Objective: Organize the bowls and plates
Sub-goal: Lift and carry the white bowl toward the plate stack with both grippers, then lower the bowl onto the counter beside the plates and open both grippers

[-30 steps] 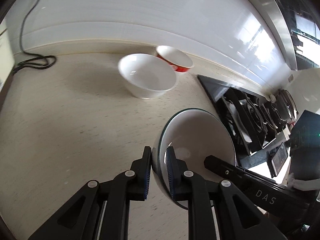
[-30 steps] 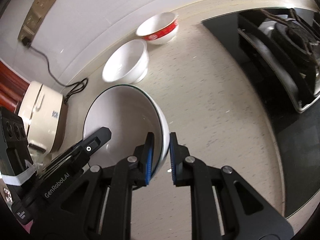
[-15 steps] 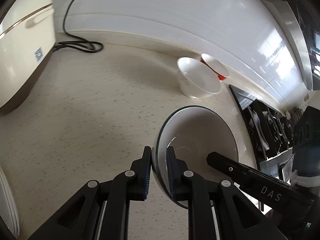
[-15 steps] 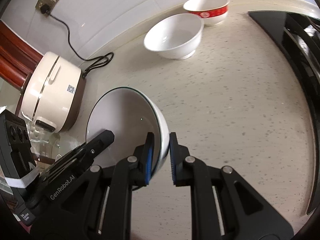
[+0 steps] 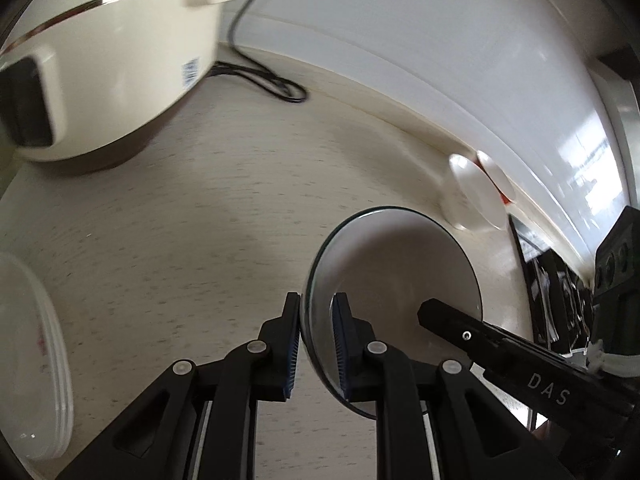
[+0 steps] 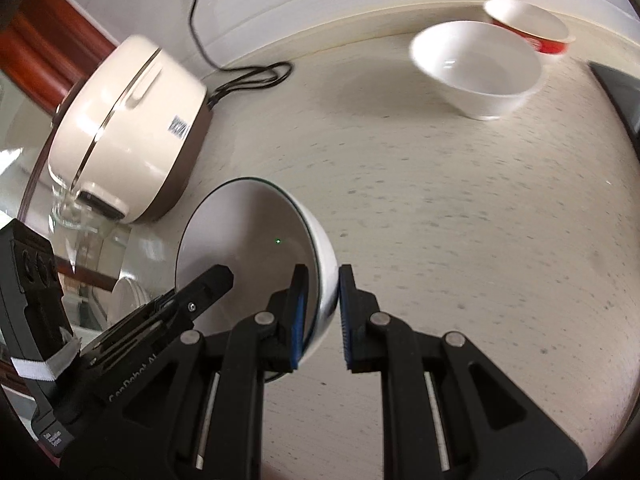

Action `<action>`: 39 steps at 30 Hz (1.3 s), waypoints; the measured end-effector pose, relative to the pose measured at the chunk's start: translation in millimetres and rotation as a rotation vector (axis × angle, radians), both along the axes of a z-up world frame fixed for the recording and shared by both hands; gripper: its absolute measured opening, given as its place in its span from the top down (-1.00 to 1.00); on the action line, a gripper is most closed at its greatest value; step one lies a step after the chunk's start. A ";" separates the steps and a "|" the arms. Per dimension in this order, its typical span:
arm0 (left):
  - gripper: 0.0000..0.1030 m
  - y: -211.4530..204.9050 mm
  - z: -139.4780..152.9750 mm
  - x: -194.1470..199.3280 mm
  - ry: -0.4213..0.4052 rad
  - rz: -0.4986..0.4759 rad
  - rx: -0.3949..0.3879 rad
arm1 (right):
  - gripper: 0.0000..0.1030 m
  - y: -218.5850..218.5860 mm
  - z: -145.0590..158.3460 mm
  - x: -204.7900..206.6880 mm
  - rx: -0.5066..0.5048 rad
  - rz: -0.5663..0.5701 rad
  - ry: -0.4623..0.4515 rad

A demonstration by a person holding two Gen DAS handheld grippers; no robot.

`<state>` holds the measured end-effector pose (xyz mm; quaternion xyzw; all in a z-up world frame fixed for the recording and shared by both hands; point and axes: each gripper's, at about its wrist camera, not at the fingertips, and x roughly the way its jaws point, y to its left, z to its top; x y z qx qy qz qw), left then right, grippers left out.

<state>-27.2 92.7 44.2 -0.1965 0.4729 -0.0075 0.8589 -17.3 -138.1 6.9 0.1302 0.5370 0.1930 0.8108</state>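
A white bowl with a dark rim hangs above the speckled counter, held from both sides. My left gripper is shut on its near-left rim. My right gripper is shut on the opposite rim, one pad inside the bowl and one outside. Each gripper shows in the other's view as a black finger reaching into the bowl. A plain white bowl and a red-banded bowl stand at the back by the wall. A stack of white plates lies at the far left.
A cream rice cooker stands at the back left, its black cable coiled by the wall. A black gas hob fills the right side. A glass jug sits beside the cooker.
Both grippers have carried the dark-rimmed bowl leftward along the counter, away from the two bowls at the wall. The rice cooker and the plate stack have come into view.
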 end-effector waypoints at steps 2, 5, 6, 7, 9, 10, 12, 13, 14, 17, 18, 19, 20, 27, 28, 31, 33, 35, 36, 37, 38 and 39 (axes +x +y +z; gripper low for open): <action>0.69 11.0 -1.7 -4.2 0.005 0.029 -0.007 | 0.65 14.3 -0.7 2.3 -0.007 0.030 0.001; 0.69 26.0 -3.6 -7.2 0.010 0.076 -0.020 | 0.65 33.2 -1.7 5.7 -0.015 0.065 0.004; 0.69 30.3 -3.9 -7.5 0.011 0.085 -0.021 | 0.65 40.5 -1.5 6.8 -0.019 0.080 0.002; 0.69 34.4 -4.1 -8.6 0.011 0.096 -0.022 | 0.65 45.1 -1.4 7.5 -0.022 0.091 0.000; 0.69 42.6 -5.2 -11.9 0.016 0.121 -0.023 | 0.65 53.3 -1.1 9.4 -0.025 0.109 -0.001; 0.69 47.2 -6.1 -13.6 0.019 0.130 -0.024 | 0.65 58.9 -1.2 11.0 -0.026 0.120 -0.001; 0.69 54.1 -7.8 -15.6 0.026 0.155 -0.029 | 0.65 67.0 -1.0 13.3 -0.028 0.138 -0.002; 0.69 55.8 -8.2 -16.0 0.027 0.164 -0.030 | 0.65 72.0 -0.9 14.2 -0.029 0.147 -0.003; 0.69 59.6 -8.5 -17.0 0.028 0.179 -0.029 | 0.65 76.3 -1.2 15.3 -0.031 0.155 -0.004; 0.69 67.9 -9.4 -18.3 0.030 0.212 -0.032 | 0.65 89.9 -2.3 18.3 -0.042 0.185 -0.007; 0.69 68.6 -9.2 -18.7 0.030 0.220 -0.032 | 0.65 92.3 -2.2 18.7 -0.044 0.191 -0.008; 0.69 70.1 -9.0 -19.6 0.030 0.227 -0.030 | 0.65 96.1 -1.9 19.2 -0.045 0.200 -0.011; 0.70 71.3 -9.0 -20.5 0.031 0.233 -0.029 | 0.65 98.4 -2.0 19.7 -0.046 0.205 -0.011; 0.69 75.3 -7.2 -23.5 0.031 0.250 -0.012 | 0.66 104.6 -7.9 20.9 -0.040 0.217 0.006; 0.69 76.2 -7.1 -23.8 0.030 0.253 -0.009 | 0.65 105.1 -8.6 20.9 -0.038 0.219 0.009; 0.69 77.7 -8.2 -23.7 0.037 0.261 -0.007 | 0.66 107.7 -10.8 20.8 -0.044 0.230 0.008; 0.69 78.0 -10.4 -24.7 0.048 0.261 -0.008 | 0.66 109.4 -13.3 21.2 -0.047 0.230 0.011; 0.69 77.7 -11.1 -25.4 0.050 0.267 0.009 | 0.63 109.5 -16.7 21.3 -0.054 0.226 0.022; 0.62 77.6 -10.4 -25.1 0.045 0.264 0.012 | 0.63 109.3 -18.6 21.3 -0.059 0.224 0.031; 0.62 76.4 -8.4 -24.9 0.038 0.264 0.023 | 0.61 109.1 -19.2 22.1 -0.059 0.220 0.033; 0.61 74.9 -4.6 -25.1 0.027 0.265 0.044 | 0.59 107.9 -17.9 21.6 -0.050 0.215 0.026; 0.54 76.0 -2.0 -28.1 0.022 0.263 0.057 | 0.57 106.1 -15.0 21.2 -0.043 0.206 0.013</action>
